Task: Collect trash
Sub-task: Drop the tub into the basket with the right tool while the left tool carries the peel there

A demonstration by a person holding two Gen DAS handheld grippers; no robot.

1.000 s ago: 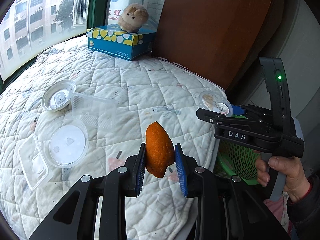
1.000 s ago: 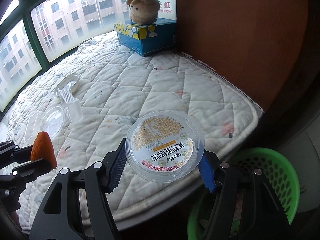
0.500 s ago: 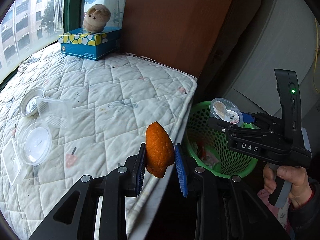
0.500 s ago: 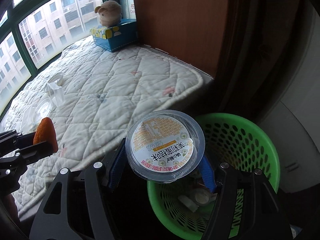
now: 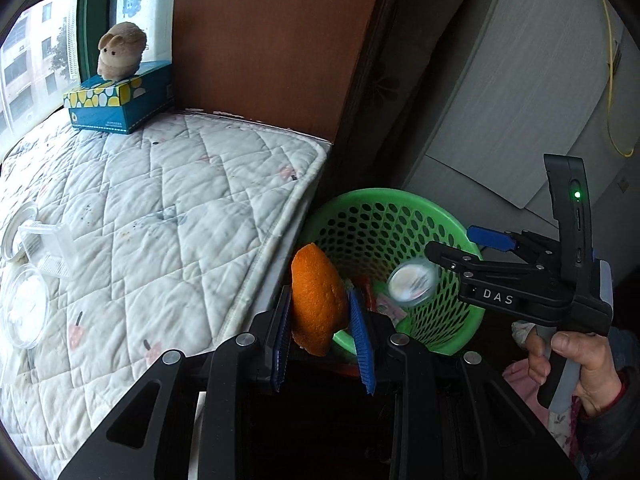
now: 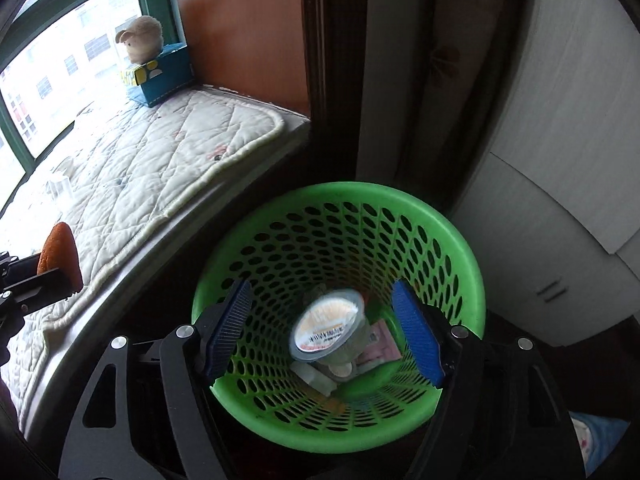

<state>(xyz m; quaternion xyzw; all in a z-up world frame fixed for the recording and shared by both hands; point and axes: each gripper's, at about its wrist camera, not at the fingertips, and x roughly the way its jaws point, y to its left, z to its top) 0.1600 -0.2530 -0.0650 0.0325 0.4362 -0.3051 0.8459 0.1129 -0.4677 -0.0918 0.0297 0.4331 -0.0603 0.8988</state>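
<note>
Over the green basket [image 6: 340,208], the right tongs [image 6: 326,330] have sprung wide and dropped the lidded cup [image 6: 328,326] inside, while the left tongs [image 5: 322,330] still pinch the orange peel [image 5: 318,298], likely next to go.

Home bedroom: quilted mattress [image 5: 168,216], plush toy [image 5: 120,51]

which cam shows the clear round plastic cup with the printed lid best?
Right wrist: the clear round plastic cup with printed lid sits centred inside the green perforated plastic basket, its lid facing the camera. Left wrist shows it only as a small blurred disc.
</note>
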